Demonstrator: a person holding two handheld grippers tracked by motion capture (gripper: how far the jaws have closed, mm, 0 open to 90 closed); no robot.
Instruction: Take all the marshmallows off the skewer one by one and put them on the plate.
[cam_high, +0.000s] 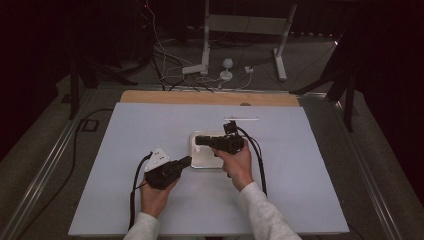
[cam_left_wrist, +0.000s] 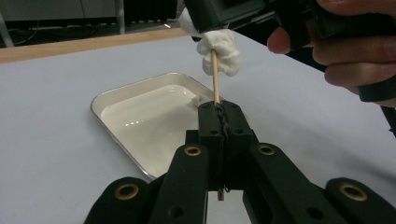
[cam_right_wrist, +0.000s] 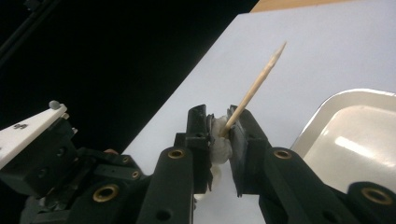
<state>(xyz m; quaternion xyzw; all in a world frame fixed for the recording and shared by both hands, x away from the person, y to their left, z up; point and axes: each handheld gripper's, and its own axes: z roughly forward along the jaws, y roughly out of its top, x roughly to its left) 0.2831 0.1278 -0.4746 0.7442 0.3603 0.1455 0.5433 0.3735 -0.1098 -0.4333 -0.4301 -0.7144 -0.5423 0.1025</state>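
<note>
The left gripper (cam_left_wrist: 219, 121) had its jaws clenched on a thin wooden skewer (cam_left_wrist: 215, 77), gripping it low on the shaft so that a short stub showed beneath them in the left gripper view. The skewer rose upright from there into a soft white lump (cam_left_wrist: 220, 53), something like a marshmallow, threaded on it. The right gripper (cam_right_wrist: 220, 135) had its jaws pressed onto that same white lump (cam_right_wrist: 218, 142) from both sides, with the skewer's pointed tip (cam_right_wrist: 261, 77) slanting out past them.

Just beyond the left jaws lay a shallow white tray (cam_left_wrist: 105, 100) with rounded corners, glossy inside; a small white piece (cam_left_wrist: 198, 100) sat at its far wall, partly hidden behind the jaws. In the high view the tray (cam_high: 192, 150) lay near the middle of the pale surface (cam_high: 125, 200), under the right hand (cam_high: 237, 160), while the left hand (cam_high: 155, 192) held its gripper just off the tray's near left corner.

A white plate on the left gripper carried dark marks too small to read. A thin white strip (cam_high: 241, 119) lay toward the far edge, hard to make out.
</note>
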